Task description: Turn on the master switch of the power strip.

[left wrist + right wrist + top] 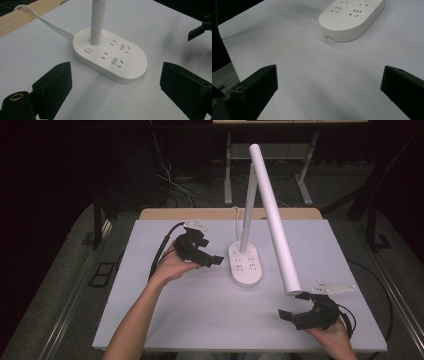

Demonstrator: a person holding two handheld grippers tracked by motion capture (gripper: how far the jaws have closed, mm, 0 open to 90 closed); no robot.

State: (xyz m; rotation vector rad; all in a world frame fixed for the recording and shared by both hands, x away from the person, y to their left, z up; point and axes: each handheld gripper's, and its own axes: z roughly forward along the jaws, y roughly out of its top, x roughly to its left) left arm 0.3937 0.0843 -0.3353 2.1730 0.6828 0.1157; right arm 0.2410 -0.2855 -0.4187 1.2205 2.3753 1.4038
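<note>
A white desk lamp stands mid-table; its oval base (245, 263) carries socket slots and a round button (88, 50). Its pole (248, 210) rises from the base, and a long white lamp head (274, 220) slants down to the right. My left gripper (209, 252) is held in a hand just left of the base, open and holding nothing, aimed at the base (112, 58). My right gripper (293, 305) is near the front right, below the lamp head's tip, open and holding nothing. From the right gripper view the base (352, 18) lies ahead, apart from the jaws.
The white tabletop (200, 320) has a wooden strip (200, 214) along its back edge. The lamp's white cord (47, 21) runs off over that strip. My right gripper's jaw (200, 28) shows far off. Behind the table are desk legs (228, 170) and floor cables (170, 180).
</note>
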